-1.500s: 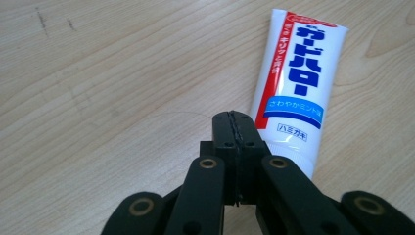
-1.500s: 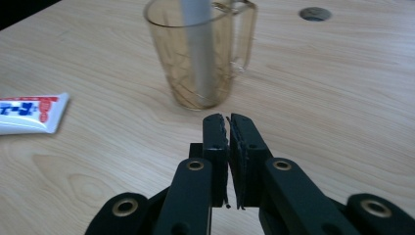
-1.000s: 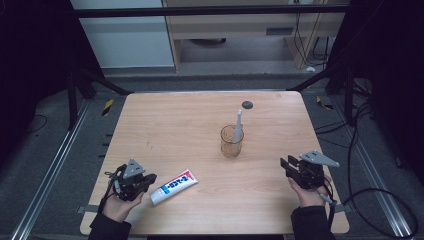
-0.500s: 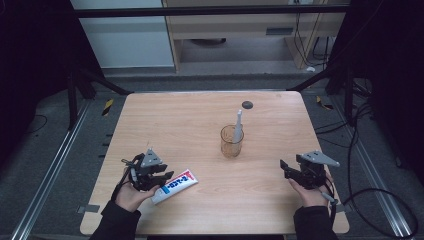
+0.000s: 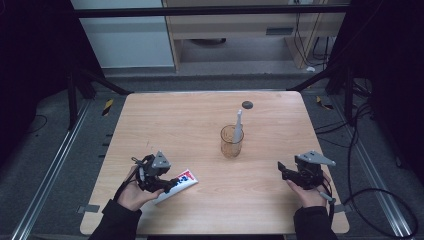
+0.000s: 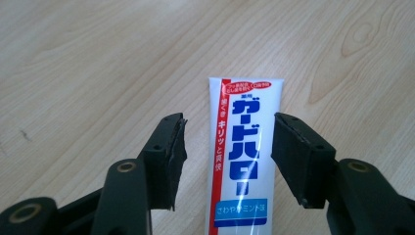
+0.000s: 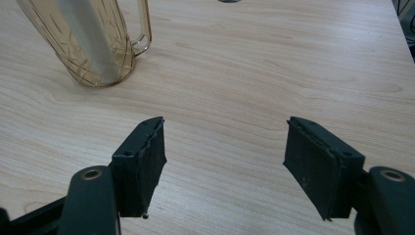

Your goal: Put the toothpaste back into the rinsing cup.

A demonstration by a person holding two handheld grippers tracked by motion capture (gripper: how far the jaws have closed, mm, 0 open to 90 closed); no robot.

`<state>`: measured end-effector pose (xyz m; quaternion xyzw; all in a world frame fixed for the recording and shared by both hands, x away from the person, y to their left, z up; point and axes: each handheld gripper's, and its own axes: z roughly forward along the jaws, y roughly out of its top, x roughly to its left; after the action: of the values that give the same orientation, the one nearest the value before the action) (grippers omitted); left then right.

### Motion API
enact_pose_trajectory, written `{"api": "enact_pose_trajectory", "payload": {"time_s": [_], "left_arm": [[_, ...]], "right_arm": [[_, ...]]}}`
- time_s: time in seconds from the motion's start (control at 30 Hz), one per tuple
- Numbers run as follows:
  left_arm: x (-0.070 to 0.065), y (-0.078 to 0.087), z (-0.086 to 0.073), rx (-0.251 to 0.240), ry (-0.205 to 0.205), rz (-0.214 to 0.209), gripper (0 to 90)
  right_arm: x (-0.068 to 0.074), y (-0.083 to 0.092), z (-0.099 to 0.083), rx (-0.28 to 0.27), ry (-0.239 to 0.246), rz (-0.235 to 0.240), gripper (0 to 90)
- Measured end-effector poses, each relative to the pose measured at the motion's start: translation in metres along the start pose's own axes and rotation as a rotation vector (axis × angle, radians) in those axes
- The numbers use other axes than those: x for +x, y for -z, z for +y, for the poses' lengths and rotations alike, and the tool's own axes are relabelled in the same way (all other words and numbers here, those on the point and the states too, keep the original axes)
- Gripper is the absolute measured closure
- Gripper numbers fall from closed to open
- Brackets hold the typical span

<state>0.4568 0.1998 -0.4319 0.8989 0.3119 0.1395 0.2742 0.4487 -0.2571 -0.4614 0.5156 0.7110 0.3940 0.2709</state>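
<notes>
Filling most of the high view, the pale wooden bench [image 5: 200, 120] carries everything else, with dark floor and cables around it. On its middle stands an amber glass mug [image 5: 232, 141], upright, with a slim pale tube [image 5: 238, 126] leaning inside it and rising above the rim; in the right gripper view the mug [image 7: 93, 39] sits at upper left, handle turned toward the far side of the bench. Near the person's left edge, the left gripper [image 5: 171, 183] rests low in a hand, and its jaws have just been opening; in the left gripper view the left gripper [image 6: 227, 147] has its jaws standing wide apart on either side of the toothpaste tube [image 6: 242, 156], with a clear gap of bare wood or label showing beside each pad, so neither pad presses on it. The toothpaste tube [image 5: 177, 184], white with blue lettering and a red stripe, lies flat on the bench, its crimped end pointing away from the gripper toward the mug. Well apart from it, near the other edge, the right gripper [image 5: 282, 170] has its jaws apart too, having just been opening, with only bare wood between them. Smallest, a dark round disc [image 5: 247, 104] lies beyond the mug
</notes>
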Motion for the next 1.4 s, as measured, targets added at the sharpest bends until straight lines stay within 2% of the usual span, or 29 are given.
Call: {"api": "enact_pose_trajectory", "payload": {"time_s": [0.07,0.33,0.57,0.77,1.1,1.23,1.4], "left_arm": [[0.0,-0.004,0.0,0.032,-0.009,-0.004,42.9],[-0.001,-0.012,0.003,0.091,-0.018,-0.032,39.7],[-0.003,-0.022,0.002,0.152,-0.042,-0.048,38.1],[-0.002,-0.028,0.003,0.174,-0.055,-0.062,38.5],[0.001,-0.039,0.002,0.222,-0.041,-0.092,40.9],[0.001,-0.043,0.004,0.249,-0.048,-0.092,40.6],[0.001,-0.048,0.003,0.264,-0.037,-0.099,40.7]], "right_arm": [[-0.001,0.0,0.0,0.003,0.002,-0.003,31.0],[-0.003,-0.003,-0.001,0.022,-0.003,-0.004,30.0],[0.002,-0.003,0.002,0.027,0.015,0.001,29.1],[0.003,-0.004,0.002,0.035,0.02,-0.003,29.1],[0.004,-0.006,0.001,0.05,0.021,0.004,29.1],[0.006,-0.008,0.001,0.054,0.023,0.008,29.1],[0.006,-0.009,0.001,0.057,0.026,0.012,29.1]]}}
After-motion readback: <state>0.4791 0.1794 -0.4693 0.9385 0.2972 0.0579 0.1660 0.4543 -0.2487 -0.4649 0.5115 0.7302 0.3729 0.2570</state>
